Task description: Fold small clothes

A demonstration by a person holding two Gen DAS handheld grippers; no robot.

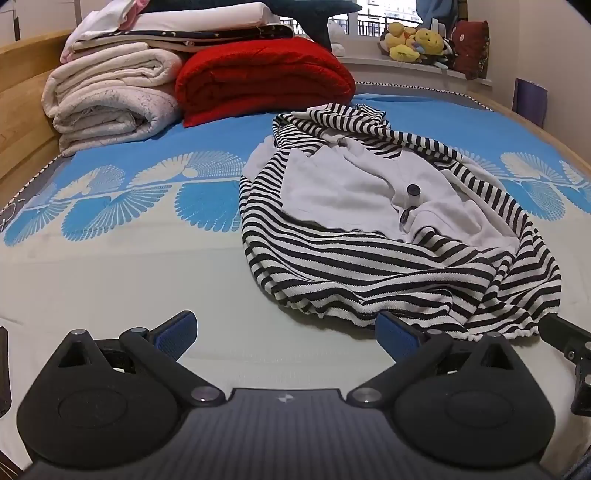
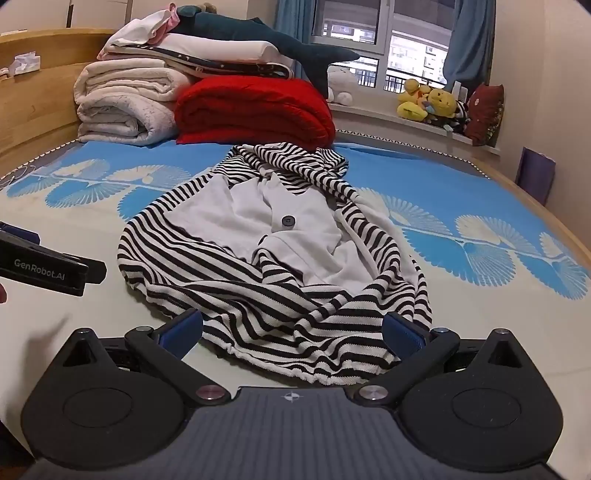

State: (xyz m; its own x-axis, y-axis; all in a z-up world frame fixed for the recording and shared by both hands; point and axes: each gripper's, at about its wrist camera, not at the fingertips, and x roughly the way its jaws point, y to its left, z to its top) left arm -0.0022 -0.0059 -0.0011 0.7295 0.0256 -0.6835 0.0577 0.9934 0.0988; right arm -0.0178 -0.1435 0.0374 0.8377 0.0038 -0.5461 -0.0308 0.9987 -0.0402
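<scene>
Left wrist view: left gripper (image 1: 286, 338), black body with blue-padded fingers, jaws spread wide, nothing between them; it hovers low over the pale part of the bedsheet (image 1: 129, 266). Its right finger pad lies just at the near hem of the garment; whether it touches the cloth cannot be told.

Item, task: small black-and-white striped knit garment with a plain white lining and dark round buttons (image 1: 399, 221), lying crumpled and partly opened on the bed, right of centre in this view, its hem gathered toward the camera. A black part of the right gripper shows at the right edge, just beside that hem.

Items, far end of bed: rolled cream-white blanket (image 1: 110, 96); folded red quilt (image 1: 262, 77) just beside it; a stack of white and dark star-print bedding (image 1: 192, 26) on top of both. Yellow plush toys (image 1: 417, 42) sit on the window ledge.

Right wrist view: right gripper (image 2: 291, 338), same build, jaws also wide apart and empty, with the garment's (image 2: 273, 258) near hem lying between and just beyond the fingertips. The left gripper's black side, lettered "GenRobot.AI", enters at the left edge, apart from the cloth. Sheet printed blue with white fan motifs (image 2: 461, 236); dark teal plush shark (image 2: 280, 44) atop the bedding stack.
</scene>
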